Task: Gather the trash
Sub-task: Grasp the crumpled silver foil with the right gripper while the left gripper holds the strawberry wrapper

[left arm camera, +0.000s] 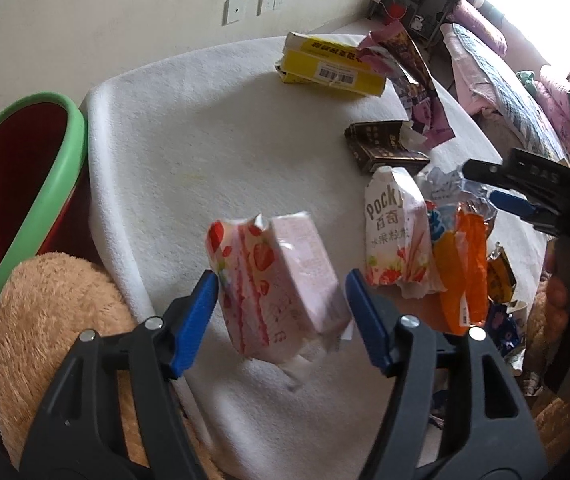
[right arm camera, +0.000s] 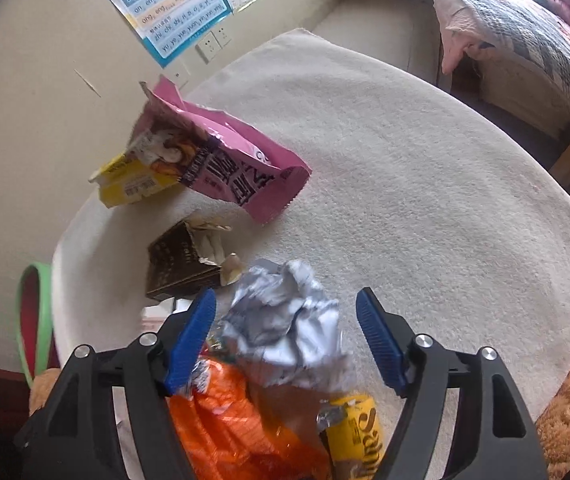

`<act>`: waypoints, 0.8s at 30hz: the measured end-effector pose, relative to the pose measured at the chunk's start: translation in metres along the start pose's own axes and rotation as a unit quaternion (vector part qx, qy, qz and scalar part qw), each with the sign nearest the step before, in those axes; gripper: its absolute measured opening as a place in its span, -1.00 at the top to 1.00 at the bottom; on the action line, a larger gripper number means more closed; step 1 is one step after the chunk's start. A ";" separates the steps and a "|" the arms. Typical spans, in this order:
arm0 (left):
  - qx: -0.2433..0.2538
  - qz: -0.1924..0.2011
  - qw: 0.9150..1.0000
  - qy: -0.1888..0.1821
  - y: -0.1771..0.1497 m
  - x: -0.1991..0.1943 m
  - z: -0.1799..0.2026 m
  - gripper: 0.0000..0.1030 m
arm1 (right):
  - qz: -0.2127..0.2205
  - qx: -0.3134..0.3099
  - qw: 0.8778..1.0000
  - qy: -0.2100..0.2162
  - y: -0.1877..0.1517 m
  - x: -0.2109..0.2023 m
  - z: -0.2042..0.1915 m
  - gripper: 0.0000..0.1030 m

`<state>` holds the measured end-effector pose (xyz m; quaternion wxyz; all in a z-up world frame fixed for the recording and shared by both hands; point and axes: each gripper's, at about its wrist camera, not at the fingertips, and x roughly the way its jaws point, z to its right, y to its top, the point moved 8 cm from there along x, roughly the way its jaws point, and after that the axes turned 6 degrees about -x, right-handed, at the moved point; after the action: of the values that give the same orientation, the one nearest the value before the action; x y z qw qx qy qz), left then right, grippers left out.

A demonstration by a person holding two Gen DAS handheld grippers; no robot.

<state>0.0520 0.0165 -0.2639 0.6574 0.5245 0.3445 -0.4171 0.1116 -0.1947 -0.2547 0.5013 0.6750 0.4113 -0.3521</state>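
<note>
left gripper (left arm camera: pixel 281 280) spread wide around pink strawberry box (left arm camera: pixel 281 280), contact unclear | right gripper (right arm camera: pixel 285 310) spread wide over crumpled silver wrapper (right arm camera: pixel 285 320), near right of table (right arm camera: pixel 425 184) | bin (left arm camera: pixel 25 200) far left, beside table | yellow box (left arm camera: pixel 325 68) far side

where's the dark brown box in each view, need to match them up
Left wrist: the dark brown box is right of centre, beyond the Pocky bag.
Right wrist: it is left of centre, just beyond the left finger.
Shared landmark: the yellow box by the wall.
</note>
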 end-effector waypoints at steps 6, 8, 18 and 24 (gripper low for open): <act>0.003 -0.010 1.000 0.006 -0.002 0.008 -0.002 -0.26 | -0.032 -0.011 0.999 0.004 -0.011 0.013 -0.007 -0.33; 0.010 -0.006 1.000 0.007 -0.001 0.007 0.000 -0.20 | -0.031 -0.019 0.999 0.005 -0.010 0.012 -0.009 -0.11; 0.038 0.029 0.998 0.034 0.008 -0.008 0.001 0.37 | 0.043 -0.052 0.998 0.000 0.008 -0.022 -0.020 0.08; 0.017 0.021 0.999 0.018 0.008 -0.005 -0.002 -0.17 | 0.047 -0.060 0.997 0.001 0.008 -0.027 -0.023 0.08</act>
<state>0.0572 0.0205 -0.2563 0.6505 0.5507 0.3379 -0.3993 0.1090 -0.1788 -0.2218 0.5565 0.6628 0.4000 -0.3017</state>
